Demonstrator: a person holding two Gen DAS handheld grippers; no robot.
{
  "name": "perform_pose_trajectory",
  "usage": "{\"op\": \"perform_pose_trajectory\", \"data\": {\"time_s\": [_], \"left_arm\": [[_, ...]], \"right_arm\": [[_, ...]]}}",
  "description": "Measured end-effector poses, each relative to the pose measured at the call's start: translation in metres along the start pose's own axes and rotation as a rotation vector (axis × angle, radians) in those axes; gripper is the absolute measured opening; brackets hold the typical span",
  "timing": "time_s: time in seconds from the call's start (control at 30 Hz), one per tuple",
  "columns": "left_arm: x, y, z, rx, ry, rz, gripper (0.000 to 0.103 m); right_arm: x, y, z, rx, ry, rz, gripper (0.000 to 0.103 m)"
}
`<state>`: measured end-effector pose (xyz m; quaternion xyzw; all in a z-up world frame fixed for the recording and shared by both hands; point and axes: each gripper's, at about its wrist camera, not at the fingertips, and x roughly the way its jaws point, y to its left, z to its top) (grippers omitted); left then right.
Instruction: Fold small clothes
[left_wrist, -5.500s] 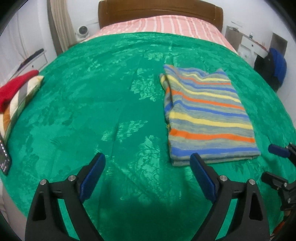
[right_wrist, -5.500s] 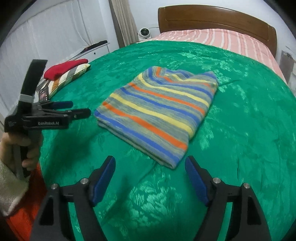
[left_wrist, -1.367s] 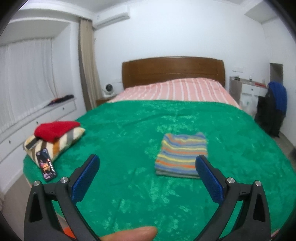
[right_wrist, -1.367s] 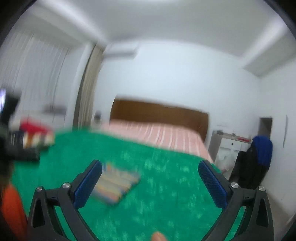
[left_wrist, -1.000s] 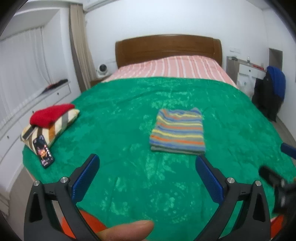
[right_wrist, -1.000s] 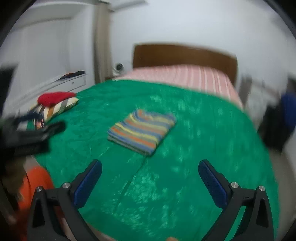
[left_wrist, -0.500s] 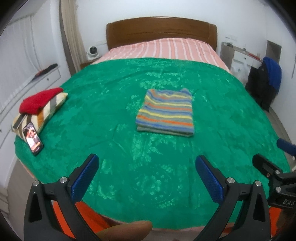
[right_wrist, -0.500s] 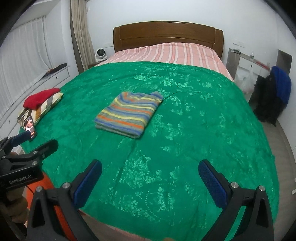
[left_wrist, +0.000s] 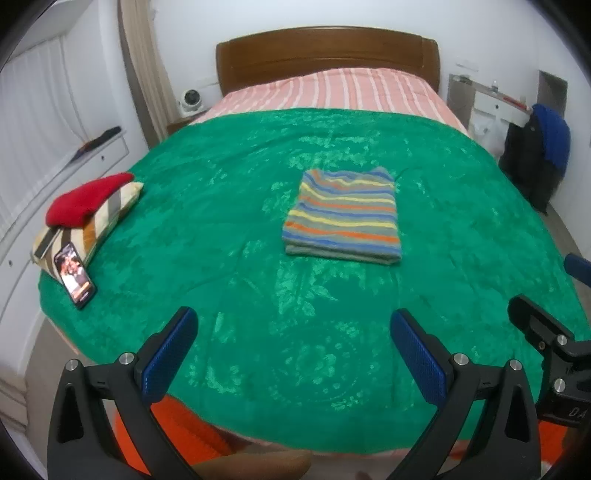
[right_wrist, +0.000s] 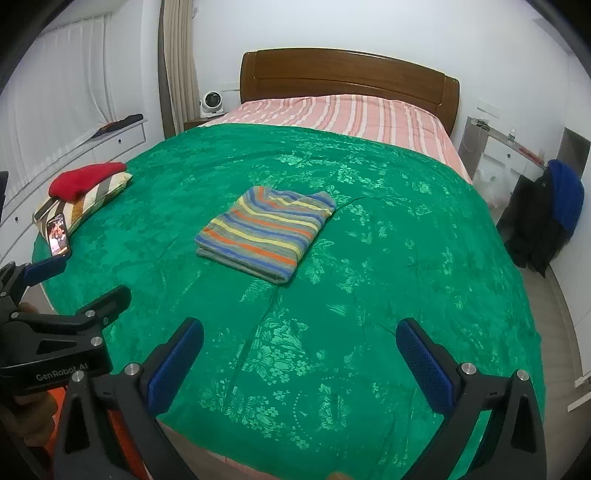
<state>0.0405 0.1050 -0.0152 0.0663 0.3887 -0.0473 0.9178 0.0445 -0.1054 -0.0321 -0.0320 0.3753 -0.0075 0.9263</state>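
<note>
A striped garment (left_wrist: 343, 216) (right_wrist: 266, 232), folded into a neat rectangle, lies flat in the middle of the green bedspread (left_wrist: 229, 229) (right_wrist: 399, 236). My left gripper (left_wrist: 293, 334) is open and empty, held back over the foot of the bed, well short of the garment. My right gripper (right_wrist: 299, 345) is also open and empty, pulled back to the same distance. Each gripper shows in the other's view: the right one (left_wrist: 543, 295) at the right edge, the left one (right_wrist: 70, 280) at the left edge, held by a hand.
A striped pillow (left_wrist: 92, 221) with a red cloth (left_wrist: 86, 201) on it lies at the bed's left edge, and a lit phone (left_wrist: 74, 275) leans against it. Dark and blue clothes (right_wrist: 546, 218) hang at the right wall. A wooden headboard (left_wrist: 328, 51) stands at the far end.
Both grippers have drawn away from the folded garment to the foot of the bed and tilted down again after swinging upward. The garment has stayed in place, folded.
</note>
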Motion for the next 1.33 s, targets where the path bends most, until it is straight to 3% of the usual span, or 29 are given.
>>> {"op": "perform_pose_trajectory", "data": {"time_s": [0.43,1.33], "left_arm": [[0.002,-0.006,0.002,0.026,0.011,-0.009,0.103],[0.000,-0.011,0.000,0.018,0.001,-0.025,0.103]], "right_arm": [[-0.001,-0.011,-0.003,0.048,0.019,-0.082,0.103],[-0.005,-0.011,-0.005,0.053,0.006,-0.086,0.103]]}}
